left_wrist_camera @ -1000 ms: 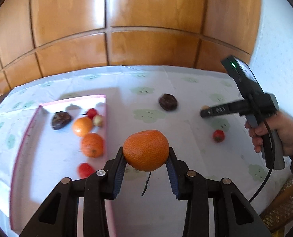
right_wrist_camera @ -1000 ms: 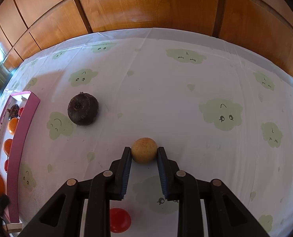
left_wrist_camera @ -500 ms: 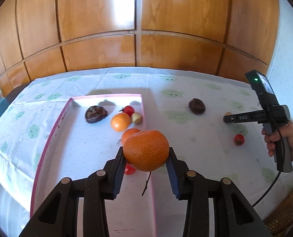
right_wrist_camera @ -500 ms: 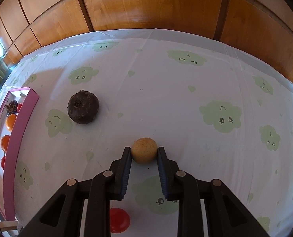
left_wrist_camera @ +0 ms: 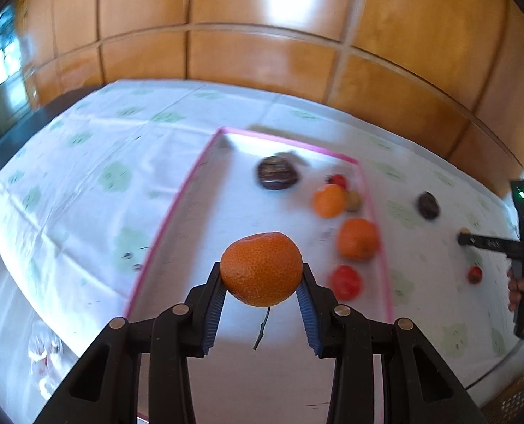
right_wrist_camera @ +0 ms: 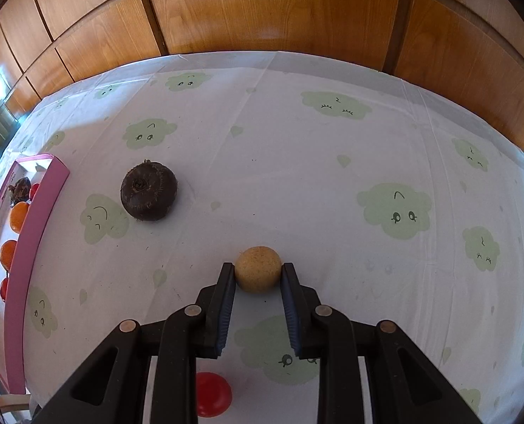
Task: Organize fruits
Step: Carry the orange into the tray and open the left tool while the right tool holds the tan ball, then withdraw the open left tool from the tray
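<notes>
Left gripper (left_wrist_camera: 262, 279) carried its clamped orange (left_wrist_camera: 261, 268) over the fruit-holding tray (left_wrist_camera: 177, 205); right gripper (right_wrist_camera: 258, 275) pinches tan fruit (right_wrist_camera: 258, 269).

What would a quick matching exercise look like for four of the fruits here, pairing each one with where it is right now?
Things:
1. large orange
2. small tan fruit
3. dark brown fruit
4. red fruit

Places:
A. on the cloth, below the right gripper
B. between the left gripper pads
C. loose on the cloth near the pink tray
D. between the right gripper pads

Pairs: 1-B, 2-D, 3-C, 4-A
</notes>
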A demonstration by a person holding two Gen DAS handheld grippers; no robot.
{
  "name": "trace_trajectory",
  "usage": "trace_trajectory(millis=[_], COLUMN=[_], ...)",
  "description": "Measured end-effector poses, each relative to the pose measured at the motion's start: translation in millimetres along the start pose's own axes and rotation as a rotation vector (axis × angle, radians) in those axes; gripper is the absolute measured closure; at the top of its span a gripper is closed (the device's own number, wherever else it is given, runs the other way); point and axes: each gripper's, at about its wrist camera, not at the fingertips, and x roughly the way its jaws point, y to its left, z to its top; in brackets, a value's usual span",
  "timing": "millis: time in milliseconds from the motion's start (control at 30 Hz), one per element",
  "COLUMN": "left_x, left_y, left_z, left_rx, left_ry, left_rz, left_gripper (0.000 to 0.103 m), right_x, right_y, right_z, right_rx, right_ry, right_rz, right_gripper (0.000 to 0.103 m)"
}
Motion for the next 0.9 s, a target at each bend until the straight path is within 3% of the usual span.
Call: trace_trajectory(millis=[167, 567, 900], left_x=[15.6, 78.4, 52.4], left_y=[17.6, 13.2, 10.5], left_z=[16.0, 65.3, 48.9], left_rx=[-0.056, -0.02, -0.02], left_ry=[0.03, 0.084, 0.01], left_rz=[-0.018, 0.013, 0.1], left_gripper=[0.063, 0.062, 0.056], right_x=[0.3, 1.3, 0.9], right_y=[0.2, 1.3, 1.7], right_z=[0.0, 0.1, -0.2], right_rx=[-0.002, -0.003, -0.004], right_ry=[0.001, 0.002, 0.001], right_rz=[-0.003, -0.005, -0.006], right_gripper=[0.077, 0.077, 0.077])
